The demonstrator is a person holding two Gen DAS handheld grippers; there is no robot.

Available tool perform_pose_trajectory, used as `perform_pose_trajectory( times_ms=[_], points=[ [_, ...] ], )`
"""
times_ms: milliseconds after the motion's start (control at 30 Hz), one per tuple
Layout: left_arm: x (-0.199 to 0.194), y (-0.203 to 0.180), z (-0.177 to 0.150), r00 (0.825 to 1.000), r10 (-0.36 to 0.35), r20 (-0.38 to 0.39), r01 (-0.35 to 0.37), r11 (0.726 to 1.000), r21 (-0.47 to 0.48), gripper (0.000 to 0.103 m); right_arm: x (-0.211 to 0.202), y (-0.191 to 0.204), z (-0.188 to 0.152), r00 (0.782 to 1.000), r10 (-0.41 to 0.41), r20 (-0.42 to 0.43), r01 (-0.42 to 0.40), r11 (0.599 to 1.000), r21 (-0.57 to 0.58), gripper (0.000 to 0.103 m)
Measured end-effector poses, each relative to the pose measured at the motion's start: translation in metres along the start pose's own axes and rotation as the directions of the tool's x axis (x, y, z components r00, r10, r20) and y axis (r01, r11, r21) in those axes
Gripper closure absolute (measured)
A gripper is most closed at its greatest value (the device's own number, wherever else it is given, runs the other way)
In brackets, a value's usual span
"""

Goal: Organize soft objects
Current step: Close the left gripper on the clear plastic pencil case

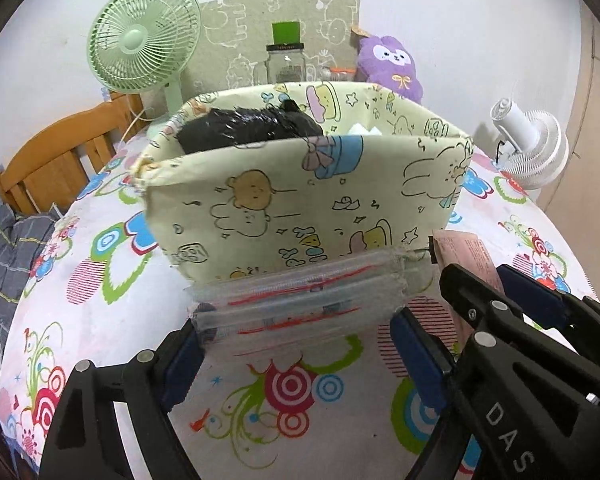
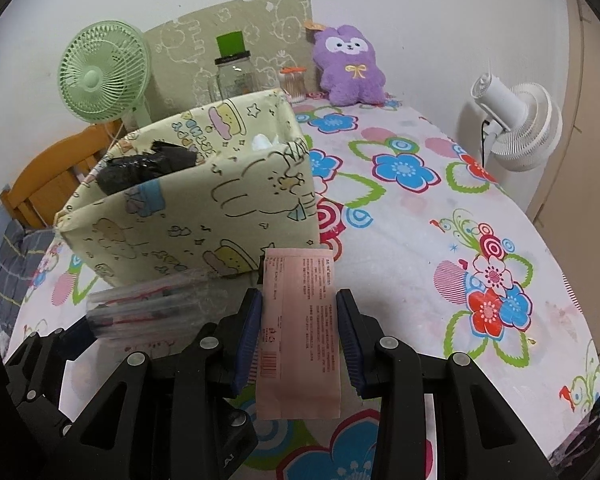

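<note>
One fabric bin (image 1: 300,184) stands on the bench (image 2: 420,220); bare cloth lies right of it. Left tongs (image 1: 296,344) clamp one clear packet (image 1: 296,300) before the bin; right tongs (image 2: 298,336) clamp one pink packet (image 2: 300,320).

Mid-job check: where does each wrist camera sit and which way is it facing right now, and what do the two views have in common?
Left wrist: on the left gripper, looking down-forward at the fabric bin; jaws hold a clear packet; right gripper shows at lower right.
Right wrist: on the right gripper, same heading, bin to the left; jaws clamp a pink packet.
Shared: bin, both packets, green fan, purple plush.
</note>
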State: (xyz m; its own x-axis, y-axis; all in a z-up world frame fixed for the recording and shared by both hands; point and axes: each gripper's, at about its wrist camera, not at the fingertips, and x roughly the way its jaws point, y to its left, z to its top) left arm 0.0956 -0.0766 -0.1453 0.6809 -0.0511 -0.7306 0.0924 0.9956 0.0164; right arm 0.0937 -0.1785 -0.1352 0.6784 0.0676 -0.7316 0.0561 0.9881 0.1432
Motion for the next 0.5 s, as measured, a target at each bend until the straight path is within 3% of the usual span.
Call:
perform_pose_trajectory(
  times_ms=[500],
  points=[
    [-0.045, 0.011, 0.002, 0.996, 0.001, 0.085, 0.001, 1.000, -0.019, 0.014, -0.041, 0.014, 0.002, 0.996, 0.012, 0.084, -0.011, 1.000, -0.021, 0.062]
  ],
)
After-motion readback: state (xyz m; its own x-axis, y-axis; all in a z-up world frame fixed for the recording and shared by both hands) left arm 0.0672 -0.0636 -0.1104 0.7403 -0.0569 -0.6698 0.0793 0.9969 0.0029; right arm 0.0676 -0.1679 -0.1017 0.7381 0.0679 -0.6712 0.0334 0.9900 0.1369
